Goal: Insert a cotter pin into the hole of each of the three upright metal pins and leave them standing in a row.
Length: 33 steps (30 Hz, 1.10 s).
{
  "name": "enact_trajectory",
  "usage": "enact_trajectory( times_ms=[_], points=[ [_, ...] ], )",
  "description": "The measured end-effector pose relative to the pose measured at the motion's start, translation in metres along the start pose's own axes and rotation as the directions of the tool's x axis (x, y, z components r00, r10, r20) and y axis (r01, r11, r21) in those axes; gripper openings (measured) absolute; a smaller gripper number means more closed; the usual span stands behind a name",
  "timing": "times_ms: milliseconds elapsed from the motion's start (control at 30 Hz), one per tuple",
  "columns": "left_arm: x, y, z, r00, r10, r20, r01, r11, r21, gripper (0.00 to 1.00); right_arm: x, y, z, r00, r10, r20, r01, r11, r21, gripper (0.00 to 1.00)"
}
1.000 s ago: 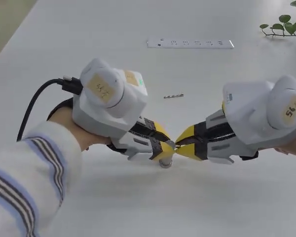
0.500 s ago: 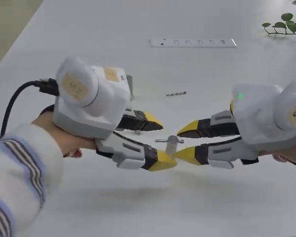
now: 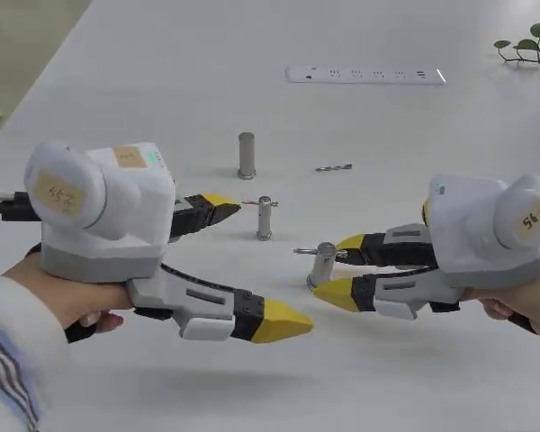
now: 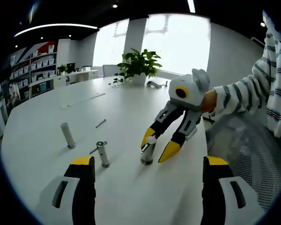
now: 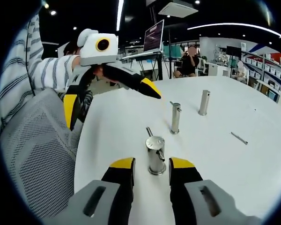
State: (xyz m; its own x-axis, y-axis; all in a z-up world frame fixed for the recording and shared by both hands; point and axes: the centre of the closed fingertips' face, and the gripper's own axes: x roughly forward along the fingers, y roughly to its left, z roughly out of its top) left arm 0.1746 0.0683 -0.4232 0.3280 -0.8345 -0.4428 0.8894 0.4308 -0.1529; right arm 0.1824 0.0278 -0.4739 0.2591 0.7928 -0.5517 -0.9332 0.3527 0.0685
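Three upright metal pins stand on the white table. The far pin point(image 3: 246, 155) point(image 4: 68, 135) point(image 5: 204, 102) is bare. The middle pin point(image 3: 265, 219) point(image 4: 102, 153) point(image 5: 175, 117) has a cotter pin through its top. The near pin point(image 3: 322, 264) point(image 4: 148, 150) point(image 5: 155, 154) also carries a cotter pin. My right gripper point(image 3: 337, 267) point(image 5: 152, 164) point(image 4: 158, 144) is open, its jaws either side of the near pin with a gap. My left gripper point(image 3: 252, 265) point(image 4: 149, 164) point(image 5: 110, 96) is wide open, apart to the left, holding nothing.
A loose cotter pin point(image 3: 334, 167) point(image 4: 100, 123) point(image 5: 239, 138) lies on the table beyond the pins. A white power strip point(image 3: 366, 76) lies at the far side, with a plant point(image 3: 526, 45) point(image 4: 138, 63) at the far right. A mesh chair back point(image 5: 33, 136) is beside the table.
Both grippers were shut together over the near pin; both have opened. My left gripper has drawn back to the left, and the pin stands free with its cotter pin in.
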Motion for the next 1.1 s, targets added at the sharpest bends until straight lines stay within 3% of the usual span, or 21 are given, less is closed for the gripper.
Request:
enact_trajectory(
  times_ms=[133,300,533,700,933,1100],
  points=[
    [-0.002,-0.003,-0.004,1.0,0.001,0.005,-0.001,1.0,-0.023,0.99,0.004,0.001,-0.005,1.0,0.005,-0.001,-0.005,1.0,-0.004,0.29],
    [-0.003,-0.013,-0.009,0.9998,-0.018,0.004,0.018,0.999,-0.038,0.99,0.006,-0.005,0.001,0.9976,-0.009,0.069,0.006,0.999,0.043,0.26],
    [-0.004,-0.015,-0.011,0.9999,-0.007,0.014,0.008,0.998,-0.061,0.99,0.008,-0.006,0.007,0.9941,-0.014,0.108,0.009,0.999,0.049,0.21],
    [-0.006,-0.013,-0.011,0.9994,0.016,0.029,-0.013,0.996,-0.088,0.99,0.011,-0.006,0.008,0.993,-0.019,0.117,0.014,0.999,0.046,0.11],
    [-0.009,-0.012,-0.014,0.9995,0.024,0.02,-0.022,0.996,-0.089,0.99,0.011,-0.006,0.009,0.9912,-0.011,0.132,0.004,0.999,0.052,0.1],
    [-0.01,-0.01,-0.016,0.9996,0.028,0.009,-0.027,0.995,-0.095,0.99,0.01,-0.007,0.011,0.9929,-0.015,0.118,0.015,1.0,-0.004,0.09]
  ],
)
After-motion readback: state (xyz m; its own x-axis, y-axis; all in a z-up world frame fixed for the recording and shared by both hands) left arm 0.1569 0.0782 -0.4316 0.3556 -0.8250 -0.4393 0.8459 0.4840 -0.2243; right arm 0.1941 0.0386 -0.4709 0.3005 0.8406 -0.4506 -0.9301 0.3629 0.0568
